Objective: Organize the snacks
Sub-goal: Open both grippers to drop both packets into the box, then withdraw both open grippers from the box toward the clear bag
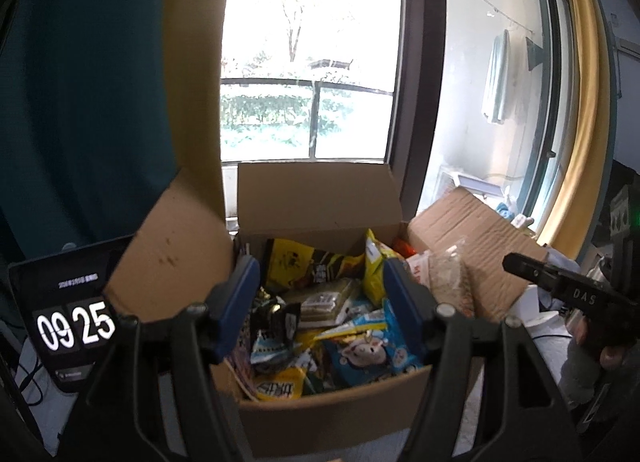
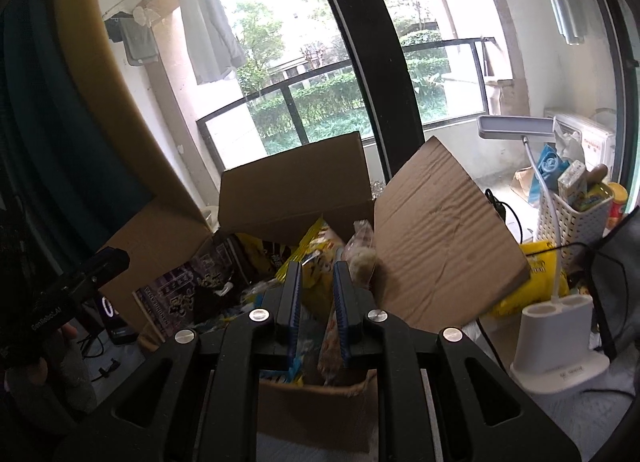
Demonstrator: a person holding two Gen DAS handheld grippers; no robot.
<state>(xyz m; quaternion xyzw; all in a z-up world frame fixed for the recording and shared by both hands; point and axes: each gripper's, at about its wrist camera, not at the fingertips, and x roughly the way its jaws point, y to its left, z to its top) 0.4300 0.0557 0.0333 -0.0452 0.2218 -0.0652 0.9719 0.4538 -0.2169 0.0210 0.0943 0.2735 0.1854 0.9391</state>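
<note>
While the left wrist view looks down into the open cardboard box [image 1: 336,414], the left gripper [image 1: 322,294] hangs just above its contents with its blue-padded fingers [image 1: 240,294] spread wide and nothing between them. Packed inside the box are snack packets: a yellow-and-black bag [image 1: 286,266] toward the far wall, a blue packet with a cartoon pig [image 1: 368,350] near the right finger, and a yellow pouch [image 1: 280,388] against the near wall. Left of the box stands a flip-clock display [image 1: 74,328]. Right of the box, the other tool's black tip [image 1: 560,286] shows, held in a hand [image 1: 600,342].

From the right wrist view, the right gripper [image 2: 316,302] sits over the same box [image 2: 316,394], its jaws nearly together and pinching an orange-patterned snack bag [image 2: 330,342] that hangs between the pads. Only this view shows a clear bag of pale puffed snacks [image 2: 362,258] beyond the fingertips, a white perforated basket [image 2: 568,221] of items right of the box, and a white desk lamp base [image 2: 556,342] nearer. The box's right flap [image 2: 444,238] tilts outward.
</note>
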